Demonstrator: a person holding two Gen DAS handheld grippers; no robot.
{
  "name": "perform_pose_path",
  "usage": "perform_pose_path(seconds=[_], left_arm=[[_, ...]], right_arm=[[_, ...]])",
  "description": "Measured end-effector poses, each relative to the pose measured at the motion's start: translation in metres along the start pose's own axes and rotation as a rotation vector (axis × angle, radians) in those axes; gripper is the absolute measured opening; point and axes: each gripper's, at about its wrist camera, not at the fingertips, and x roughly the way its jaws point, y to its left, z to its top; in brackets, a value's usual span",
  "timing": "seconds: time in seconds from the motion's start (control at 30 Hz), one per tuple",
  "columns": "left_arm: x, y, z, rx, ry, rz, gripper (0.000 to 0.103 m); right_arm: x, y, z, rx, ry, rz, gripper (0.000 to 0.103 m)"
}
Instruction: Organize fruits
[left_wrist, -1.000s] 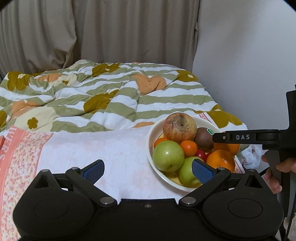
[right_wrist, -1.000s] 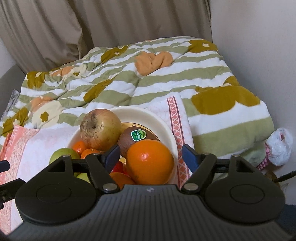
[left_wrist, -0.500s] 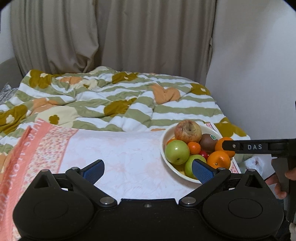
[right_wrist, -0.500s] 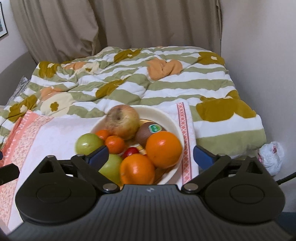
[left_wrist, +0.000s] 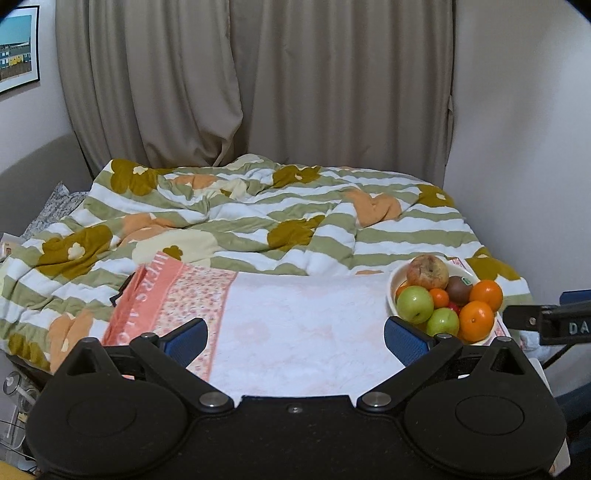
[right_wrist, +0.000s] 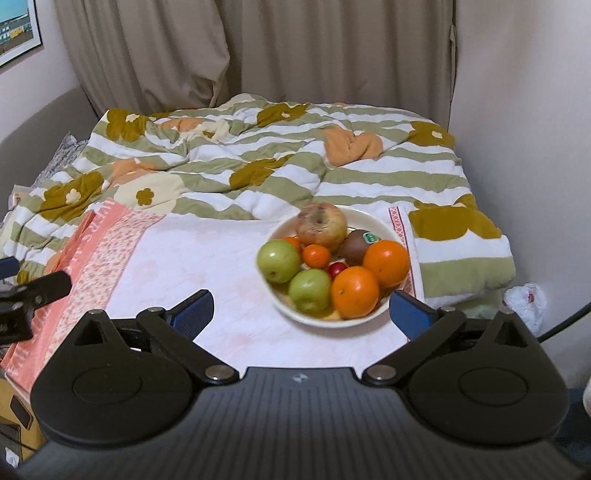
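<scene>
Both views take in far more of the room than a second ago: the beige curtain (left_wrist: 258, 85) fills the top half of each frame, and a framed picture (left_wrist: 18, 48) has come into sight at ten o'clock on the wall, where before the bedding crowded the lens. The striped, flowered quilt (left_wrist: 258, 221) now shows almost whole, reaching from nine to three o'clock. The pink-and-white towel (right_wrist: 207, 273) spread over its near end is visible along its full length, its orange lettered border at eight o'clock. The white bowl (right_wrist: 373, 218) of fruit sits on the towel's right end and looks much smaller than before; in the right wrist view it has slid from under the fingers to the frame's centre, and in the left wrist view it lies at three o'clock. In it, a blemished red apple (right_wrist: 322, 224) sits at twelve o'clock, two oranges (right_wrist: 373, 269) at four, two green apples (right_wrist: 291, 273) at eight, a stickered kiwi (right_wrist: 356, 242) at two. The right gripper (right_wrist: 299, 314) has spread wider, its jaws fully parted and empty, clear of the bowl. The left gripper (left_wrist: 295, 338) is likewise spread and empty over bare towel.
</scene>
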Motion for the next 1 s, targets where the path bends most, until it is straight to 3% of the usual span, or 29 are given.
perform_pose_path(seconds=[0.4,1.0], left_arm=[[-0.014,0.039,-0.025,0.007,0.018,-0.001,0.103],[-0.019,0.053,-0.027,-0.006,-0.004,-0.04,0.103]], right_arm=[[-0.014,0.041,-0.035,0.029,0.052,-0.047,0.103],[-0.017,0.054,-0.038,0.049,0.051,-0.086,0.103]])
